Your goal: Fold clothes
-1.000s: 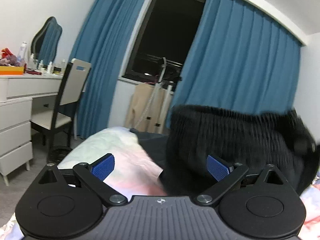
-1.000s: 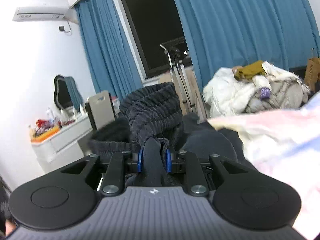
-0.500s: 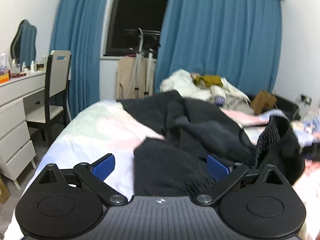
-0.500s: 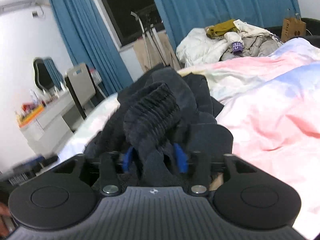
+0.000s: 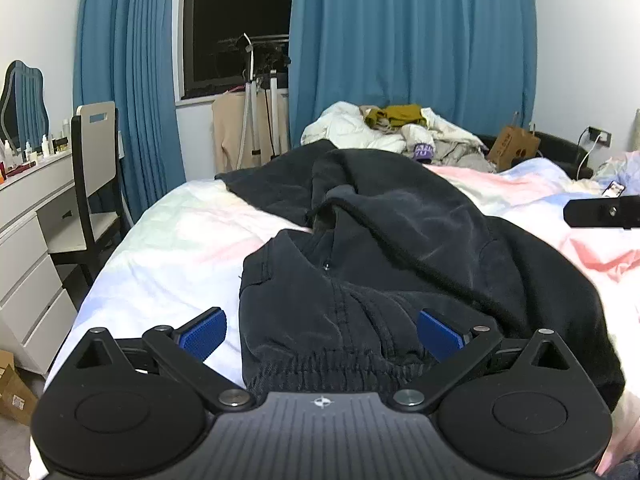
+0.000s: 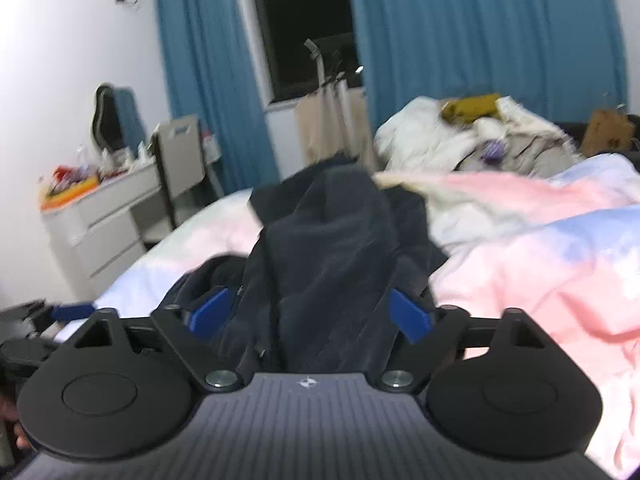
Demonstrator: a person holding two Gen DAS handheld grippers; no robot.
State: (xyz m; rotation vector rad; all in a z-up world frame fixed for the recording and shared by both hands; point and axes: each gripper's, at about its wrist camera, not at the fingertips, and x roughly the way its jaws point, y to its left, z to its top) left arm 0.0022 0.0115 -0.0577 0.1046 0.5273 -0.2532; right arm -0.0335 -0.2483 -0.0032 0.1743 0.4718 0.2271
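Observation:
A black garment [image 5: 400, 220] with a drawstring and an elastic hem lies crumpled on the pastel duvet [image 5: 180, 240]. My left gripper [image 5: 322, 336] hangs open just over its near hem. The cloth lies between the blue pads [image 5: 202, 338], which do not press it. In the right wrist view the same black garment [image 6: 332, 232] runs up between the jaws of my right gripper [image 6: 309, 314]. Those jaws are opening, and the pads [image 6: 410, 314] stand clear of the cloth. A black part of the right gripper [image 5: 604, 212] shows at the right edge of the left wrist view.
A heap of white, grey and mustard clothes [image 5: 400, 132] lies at the bed's far end. A chair [image 5: 96, 168] and white dresser [image 5: 24, 240] stand left of the bed. A clothes rack [image 5: 256, 120] stands by the window, a phone [image 5: 614, 189] lies at right.
My right gripper let go of the ribbed cloth it pinched, and its jaws spread wide. The garment dropped flat onto the duvet. My left gripper stayed open and swung down toward the bed.

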